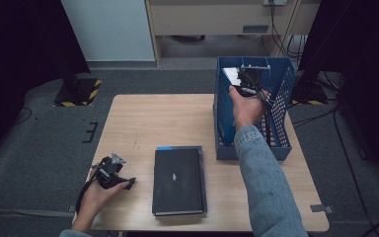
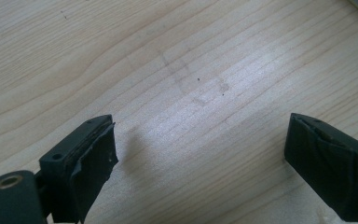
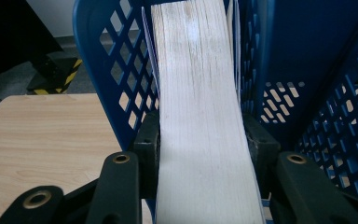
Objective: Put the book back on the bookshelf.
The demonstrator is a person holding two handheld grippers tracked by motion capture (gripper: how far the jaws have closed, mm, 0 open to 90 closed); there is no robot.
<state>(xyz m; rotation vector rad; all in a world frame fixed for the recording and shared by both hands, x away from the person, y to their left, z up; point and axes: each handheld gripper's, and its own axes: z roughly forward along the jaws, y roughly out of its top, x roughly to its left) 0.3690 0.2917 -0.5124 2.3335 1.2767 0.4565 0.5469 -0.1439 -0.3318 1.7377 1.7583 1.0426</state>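
A thick book (image 3: pixel 198 84) stands on edge in a blue perforated rack (image 3: pixel 105 56), its pale page edge facing me. My right gripper (image 3: pixel 205 149) is shut on it, one pad on each cover. From above, the right gripper (image 1: pixel 249 81) sits inside the blue rack (image 1: pixel 220 118) at its far left, and the book's white corner (image 1: pixel 231 74) shows above the hand. A second book (image 1: pixel 177 180), black with a blue edge, lies flat near the table's front. My left gripper (image 1: pixel 122 178) rests at the front left, left of that book. In its own view the left gripper (image 2: pixel 200 154) is open over bare wood.
The light wooden table (image 1: pixel 143 118) has free room across its left and middle. The rack takes up the right back part. Grey floor surrounds the table, with a yellow-and-black striped base (image 1: pixel 79 91) at the back left and cables at the back right.
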